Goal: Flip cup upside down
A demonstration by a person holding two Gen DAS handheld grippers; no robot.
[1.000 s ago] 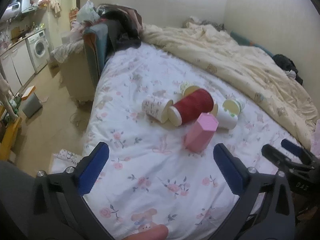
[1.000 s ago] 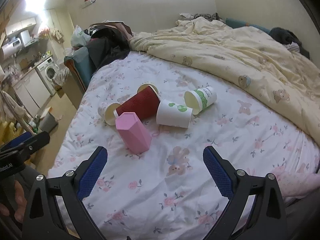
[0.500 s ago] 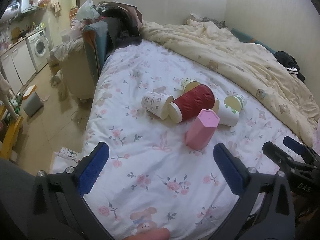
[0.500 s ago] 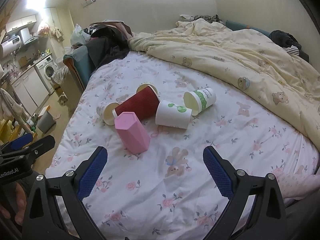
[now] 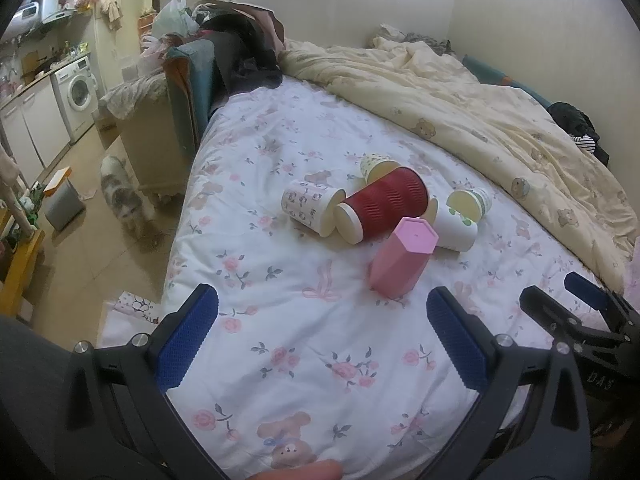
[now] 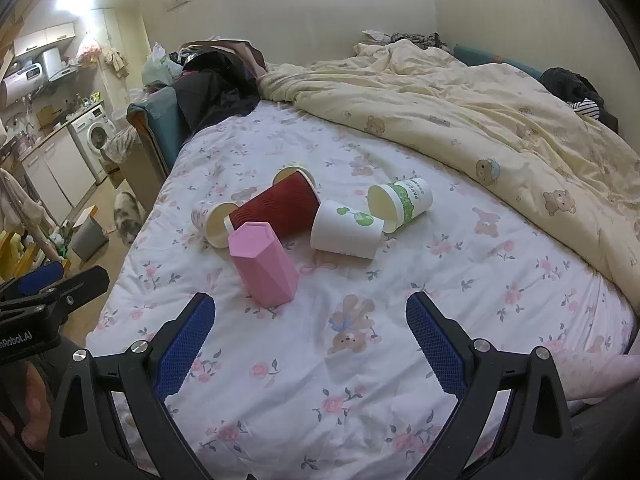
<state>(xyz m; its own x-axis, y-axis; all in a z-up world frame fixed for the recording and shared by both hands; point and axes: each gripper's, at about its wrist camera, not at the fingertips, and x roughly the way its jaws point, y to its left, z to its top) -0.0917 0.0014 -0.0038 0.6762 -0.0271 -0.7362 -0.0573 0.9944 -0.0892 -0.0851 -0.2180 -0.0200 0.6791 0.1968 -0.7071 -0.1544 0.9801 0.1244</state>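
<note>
Cups heaped on the bed (image 6: 360,380)
I see the pink cup (image 6: 264,270) standing base-up; left gripper (image 5: 320,344) and right gripper (image 6: 310,344) jaws spread wide, empty.

Cat (image 5: 120,196) on floor; washing machine (image 5: 78,94) behind.

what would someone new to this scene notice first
A cluster of cups in the middle of the floral bedsheet: a pink faceted cup standing base up, nearest the camera, with a ribbed red cup and white paper cups lying on their sides behind it. Next, both the left gripper and right gripper are open and hold nothing, short of the cups. A rumpled cream duvet covers the far right of the bed.
</note>
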